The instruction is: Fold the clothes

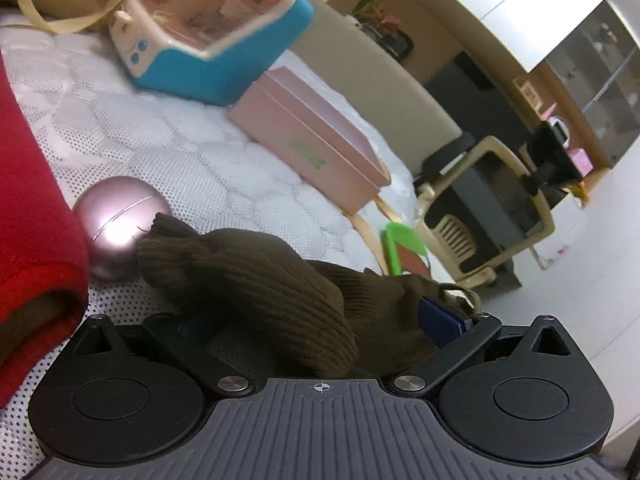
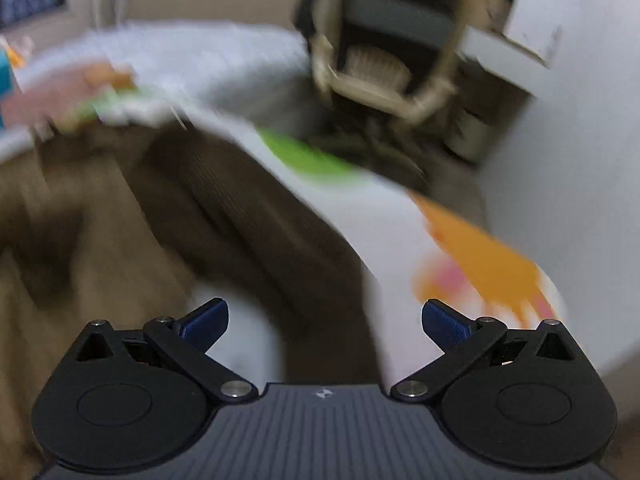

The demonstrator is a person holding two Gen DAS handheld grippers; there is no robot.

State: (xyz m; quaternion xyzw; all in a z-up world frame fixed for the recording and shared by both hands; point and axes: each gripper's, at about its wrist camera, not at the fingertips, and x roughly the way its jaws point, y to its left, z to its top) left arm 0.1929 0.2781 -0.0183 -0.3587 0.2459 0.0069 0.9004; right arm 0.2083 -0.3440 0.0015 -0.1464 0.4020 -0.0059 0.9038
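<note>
A dark brown ribbed knit garment lies bunched on the white quilted mattress. My left gripper stands open with that cloth heaped between its fingers; one blue pad shows and the other is hidden under the knit. The right wrist view is blurred by motion. In it my right gripper is open, fingers wide apart, above the brown garment, which spreads over the bed toward the left. A white sheet with orange and green print lies to the garment's right.
A red cloth lies at the left beside a shiny pink ball. Farther back on the mattress are a pink box and a blue and white toy case. A beige chair stands past the bed edge.
</note>
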